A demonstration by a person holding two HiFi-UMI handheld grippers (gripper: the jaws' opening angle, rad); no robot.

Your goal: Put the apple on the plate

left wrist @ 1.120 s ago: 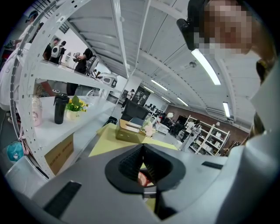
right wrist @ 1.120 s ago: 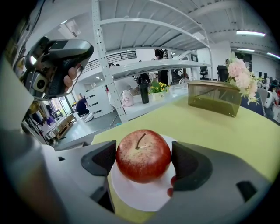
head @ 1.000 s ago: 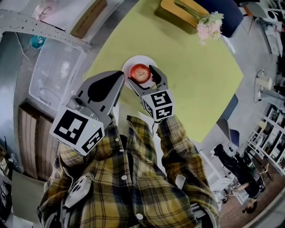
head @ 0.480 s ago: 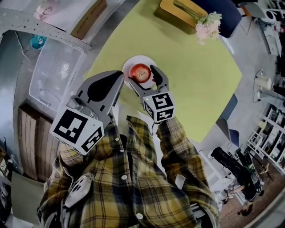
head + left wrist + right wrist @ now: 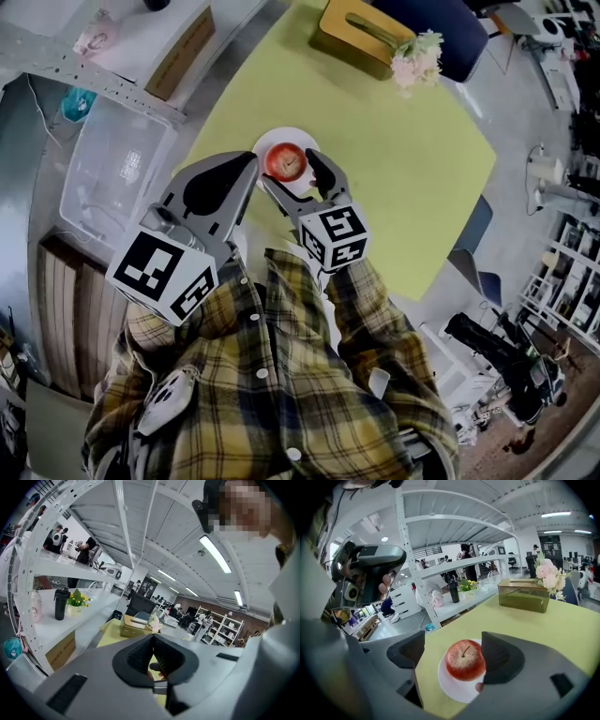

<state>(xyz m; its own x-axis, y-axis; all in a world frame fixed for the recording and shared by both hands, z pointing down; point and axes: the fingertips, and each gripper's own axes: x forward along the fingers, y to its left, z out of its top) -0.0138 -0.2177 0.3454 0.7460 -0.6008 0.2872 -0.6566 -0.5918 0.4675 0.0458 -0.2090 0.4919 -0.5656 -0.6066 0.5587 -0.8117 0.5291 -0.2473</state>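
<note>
A red apple sits upright, stem up, on a small white plate near the left edge of the yellow-green table. My right gripper is open, with one finger on each side of the apple and a gap showing on the left side. My left gripper is held higher, close to my chest and left of the plate. Its fingers meet at the tip with nothing between them.
A wooden tissue box and pale flowers stand at the table's far side. A clear plastic bin and a metal shelf with a cardboard box are to the left, off the table.
The right gripper has drawn back a little toward me while the apple stays on the plate. The head view has shifted slightly. The left gripper has not moved.
</note>
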